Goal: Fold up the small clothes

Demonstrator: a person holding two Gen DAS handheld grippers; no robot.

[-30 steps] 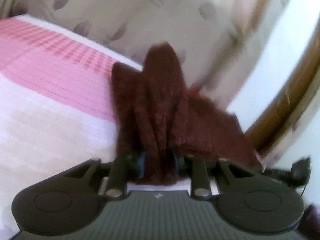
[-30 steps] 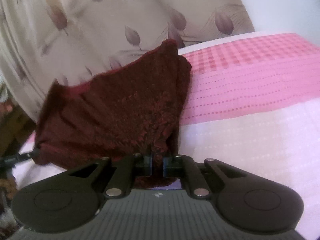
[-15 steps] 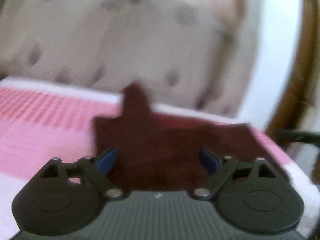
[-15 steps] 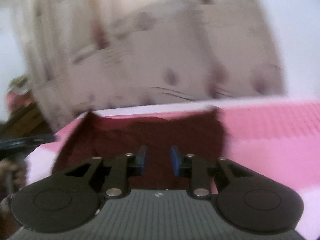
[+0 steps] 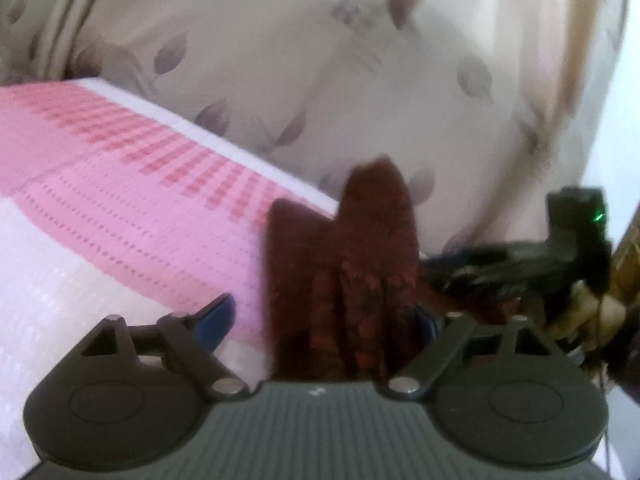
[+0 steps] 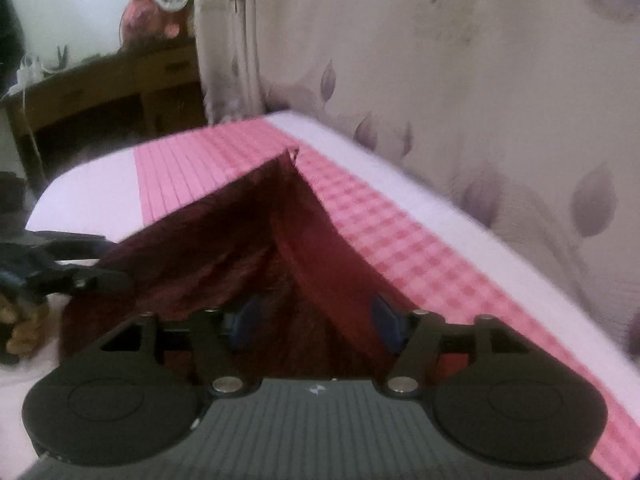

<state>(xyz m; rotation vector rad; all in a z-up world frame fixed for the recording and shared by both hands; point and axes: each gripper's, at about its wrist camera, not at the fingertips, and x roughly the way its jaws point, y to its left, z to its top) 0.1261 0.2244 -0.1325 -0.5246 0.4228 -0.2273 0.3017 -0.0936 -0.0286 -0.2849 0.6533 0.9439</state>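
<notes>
A bed under a pink-and-white checked cover fills both views, a leaf-print curtain behind it. On the cover near the bed's edge lies the dark maroon garment — rumpled, its folds standing up in peaks, faint red pattern on the cloth. The left claw is spread wide, cloth between its blue pads, not pinched. The right claw angles down over the garment, jaws opening — fabric loose between them.
</notes>
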